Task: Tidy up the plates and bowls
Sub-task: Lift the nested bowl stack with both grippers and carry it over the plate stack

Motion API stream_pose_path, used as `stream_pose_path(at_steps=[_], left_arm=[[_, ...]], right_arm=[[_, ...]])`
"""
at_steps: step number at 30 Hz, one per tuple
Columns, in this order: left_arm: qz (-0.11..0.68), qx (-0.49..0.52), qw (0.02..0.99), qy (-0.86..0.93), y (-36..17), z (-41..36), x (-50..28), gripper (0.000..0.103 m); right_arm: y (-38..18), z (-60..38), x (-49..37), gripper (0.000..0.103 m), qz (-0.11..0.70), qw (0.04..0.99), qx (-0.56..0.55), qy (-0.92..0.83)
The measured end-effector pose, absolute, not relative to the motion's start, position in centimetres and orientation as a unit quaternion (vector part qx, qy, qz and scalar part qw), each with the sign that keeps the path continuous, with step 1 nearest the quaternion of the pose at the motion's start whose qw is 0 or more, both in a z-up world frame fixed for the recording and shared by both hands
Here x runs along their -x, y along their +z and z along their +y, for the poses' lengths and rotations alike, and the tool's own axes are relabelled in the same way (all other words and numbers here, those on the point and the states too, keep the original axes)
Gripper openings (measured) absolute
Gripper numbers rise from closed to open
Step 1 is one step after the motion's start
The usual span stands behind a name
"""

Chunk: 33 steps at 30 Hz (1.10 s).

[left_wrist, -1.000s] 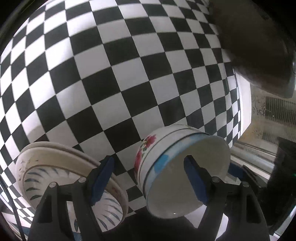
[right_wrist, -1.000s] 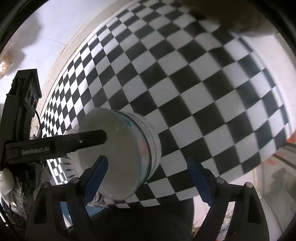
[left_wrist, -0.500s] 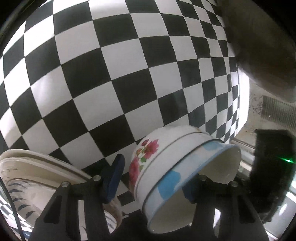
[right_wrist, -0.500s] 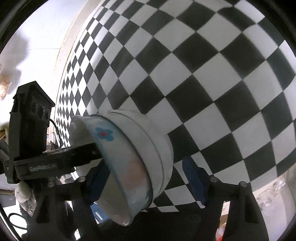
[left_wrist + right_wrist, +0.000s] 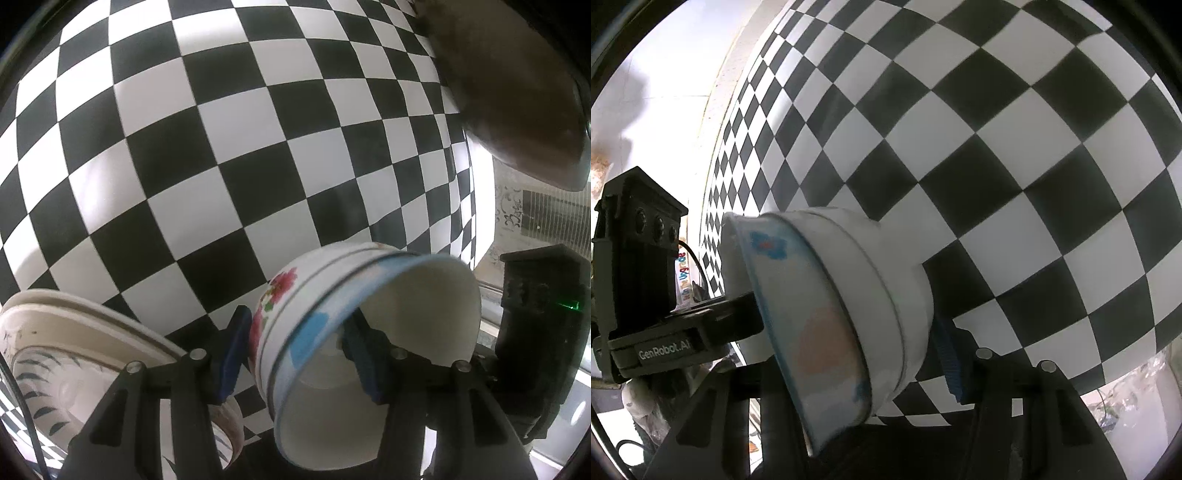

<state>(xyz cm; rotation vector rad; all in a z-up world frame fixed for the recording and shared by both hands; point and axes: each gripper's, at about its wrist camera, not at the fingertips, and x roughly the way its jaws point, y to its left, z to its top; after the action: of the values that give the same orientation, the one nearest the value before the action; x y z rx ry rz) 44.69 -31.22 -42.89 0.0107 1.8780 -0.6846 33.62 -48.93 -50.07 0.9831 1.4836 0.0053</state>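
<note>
Bowls: nested pair (image 5: 332, 332), blue-patterned inner, floral outer, tilted on side above checkered tabletop (image 5: 221, 147). Left tongs (image 5: 299, 354) closed on pair, one pad outside wall, other inside. Right tongs (image 5: 886, 354) closed over same pair (image 5: 849, 295). Plate stack (image 5: 74, 350) just left of left tongs.

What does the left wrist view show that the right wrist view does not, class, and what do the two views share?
Only the left wrist view shows the stacked plates with blue leaf marks at lower left, and the red flower on the outer bowl. Only the right wrist view shows the pale floor strip beyond the table edge. Both show the checkered tablecloth and the nested bowls, the blue-rimmed inner bowl inside the other, each hand-held gripper gripping them: the left hand-held gripper and the right hand-held gripper.
</note>
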Motion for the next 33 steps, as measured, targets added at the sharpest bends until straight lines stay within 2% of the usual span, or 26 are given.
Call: stream_pose_path(at_steps=[11,22,33], left_arm=[[0.771,0.006,0.569,-0.286,-40.6,-30.2,-44.8,0.049],[0.749,0.025,0.598,-0.283,-38.4,-27.8,-45.6,0.049],[0.741,0.044,0.615,-0.265,-36.2,-22.3,-45.5,0.049]], right_arm=[[-46.7,-47.8,-35.4,0.046,0.638,0.657,-0.402,0.013],[-43.5,-45.8,-37.2,0.046,0.634,0.68,-0.365,0.036],[-41.3,-41.1,-39.2,0.045,0.637,0.69,-0.335,0.069]])
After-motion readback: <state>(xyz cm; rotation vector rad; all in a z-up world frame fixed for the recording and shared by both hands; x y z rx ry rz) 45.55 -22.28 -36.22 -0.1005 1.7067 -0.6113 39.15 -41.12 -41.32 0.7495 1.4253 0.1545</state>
